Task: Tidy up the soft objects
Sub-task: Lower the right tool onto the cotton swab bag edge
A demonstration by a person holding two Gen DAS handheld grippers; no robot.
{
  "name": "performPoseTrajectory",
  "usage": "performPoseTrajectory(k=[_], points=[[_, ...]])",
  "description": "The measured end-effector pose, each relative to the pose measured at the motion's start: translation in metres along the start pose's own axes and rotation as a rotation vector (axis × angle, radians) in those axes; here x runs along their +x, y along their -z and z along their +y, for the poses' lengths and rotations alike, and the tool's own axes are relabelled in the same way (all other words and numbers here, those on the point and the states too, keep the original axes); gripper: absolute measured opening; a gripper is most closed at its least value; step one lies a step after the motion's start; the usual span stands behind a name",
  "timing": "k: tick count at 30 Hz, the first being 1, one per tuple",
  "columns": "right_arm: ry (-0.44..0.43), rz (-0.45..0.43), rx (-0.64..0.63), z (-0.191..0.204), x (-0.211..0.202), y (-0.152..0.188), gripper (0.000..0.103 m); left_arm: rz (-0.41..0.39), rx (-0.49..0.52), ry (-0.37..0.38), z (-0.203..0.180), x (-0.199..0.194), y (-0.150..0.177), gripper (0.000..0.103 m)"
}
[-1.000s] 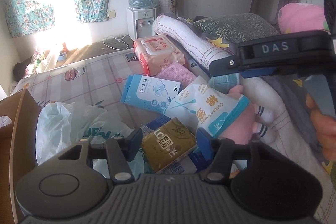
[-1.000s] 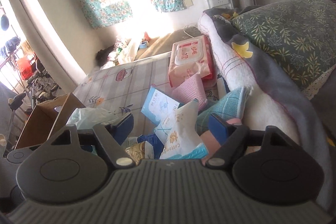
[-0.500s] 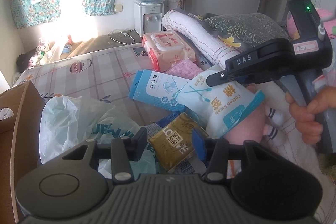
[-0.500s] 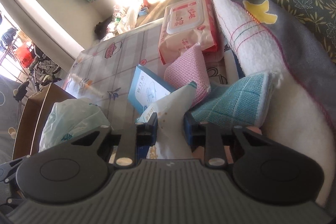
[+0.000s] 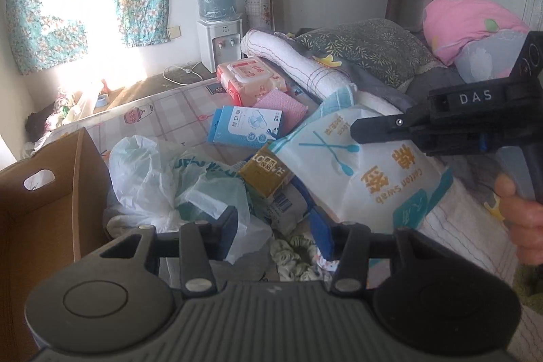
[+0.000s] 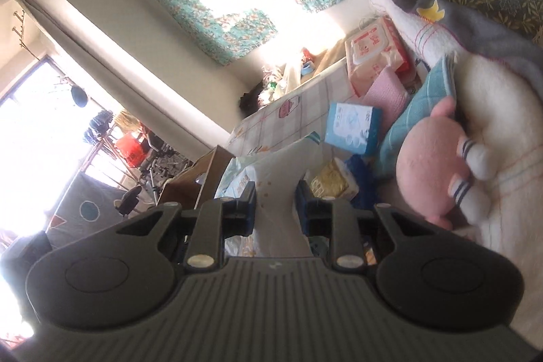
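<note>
- Right tool (image 6: pixel 275 204) grips the cotton swab pack (image 5: pixel 359 172), lifted at frame centre-right.
- Left tool (image 5: pixel 271 224) gapes wide, holding nothing.
- Keep the grip firm; swing toward the cardboard box (image 5: pixel 47 192), lower left.

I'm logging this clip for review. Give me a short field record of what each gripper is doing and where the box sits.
right gripper: shut on cotton swab pack, lifted above the pile
left gripper: open, holding nothing, over the plastic bag
cardboard box: left of the pile, open top
pink plush toy: lying on the white blanket
</note>
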State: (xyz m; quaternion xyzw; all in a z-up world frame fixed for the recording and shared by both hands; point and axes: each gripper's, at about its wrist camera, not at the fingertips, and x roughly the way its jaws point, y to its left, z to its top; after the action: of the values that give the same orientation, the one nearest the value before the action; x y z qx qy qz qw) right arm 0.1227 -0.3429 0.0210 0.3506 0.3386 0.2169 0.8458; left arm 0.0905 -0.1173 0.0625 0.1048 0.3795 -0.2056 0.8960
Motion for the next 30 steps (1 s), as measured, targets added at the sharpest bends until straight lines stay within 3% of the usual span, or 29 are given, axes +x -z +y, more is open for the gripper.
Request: performPoseTrajectory(k=[6,13,17,24,30], points=[[-0.022,0.065,0.116,-0.012,0.009,0.082,0.023,0.075,0.045,0.01,-0.012,-0.005,0.043,0.049],[0.109,0.095,0.157,-0.028,0.033,0.134,0.025,0.21,0.089,-0.027,-0.022,0.033,0.087,0.047],[0.145,0.105,0.167,-0.029,0.033,0.141,0.031,0.27,0.066,-0.02,-0.018,0.051,0.1,0.046],[0.145,0.017,0.141,-0.018,-0.002,0.13,0.033,0.306,0.06,-0.014,-0.017,0.061,0.11,0.046],[0.139,0.033,0.179,-0.028,0.011,0.134,0.03,0.275,0.016,0.01,-0.01,0.05,0.103,0.046]])
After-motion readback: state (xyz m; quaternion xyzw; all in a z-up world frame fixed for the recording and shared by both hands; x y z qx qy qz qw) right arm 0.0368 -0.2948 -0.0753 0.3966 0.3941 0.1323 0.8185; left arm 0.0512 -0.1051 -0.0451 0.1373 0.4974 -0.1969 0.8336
